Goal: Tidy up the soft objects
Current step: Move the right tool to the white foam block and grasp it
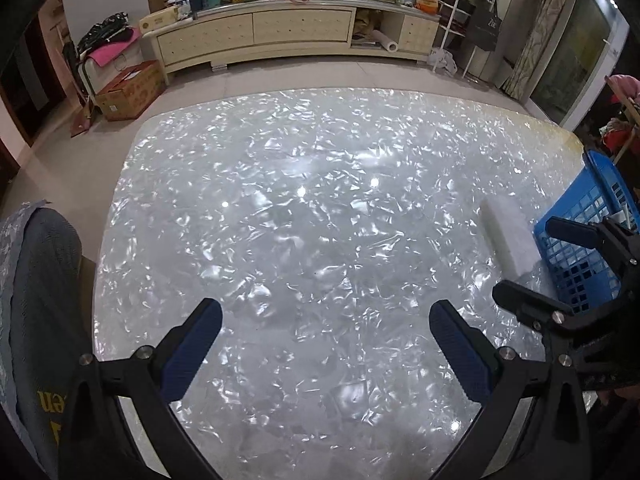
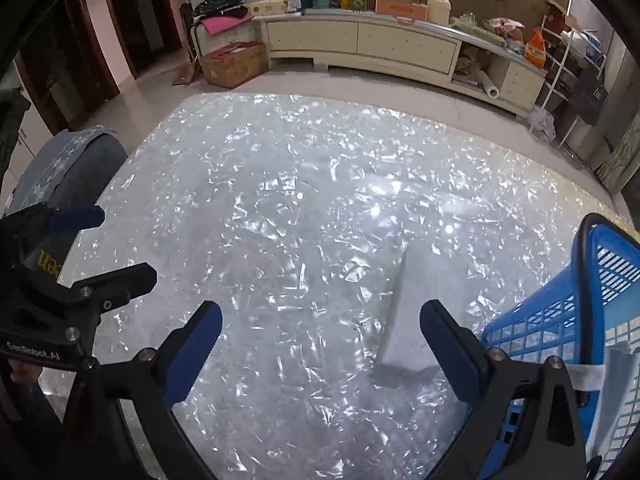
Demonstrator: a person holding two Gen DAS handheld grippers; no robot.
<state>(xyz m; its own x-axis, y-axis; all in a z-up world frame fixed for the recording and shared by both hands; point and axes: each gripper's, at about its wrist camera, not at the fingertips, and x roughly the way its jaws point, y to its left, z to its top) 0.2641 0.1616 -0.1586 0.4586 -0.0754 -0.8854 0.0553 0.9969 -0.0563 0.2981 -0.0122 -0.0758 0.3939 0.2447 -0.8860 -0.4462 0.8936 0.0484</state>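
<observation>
Flanking one sponge: two gaping grippers.

My jaws are black with dark blue ribbed pads. The table under me is a glossy white-grey with a crackled, pearly pattern and bright glints. The basket is bright blue with a grid of holes, and pale blue and white cloth shows inside it. The block beside the basket is plain white. The cabinet is cream, and the box on the floor is brown.
</observation>
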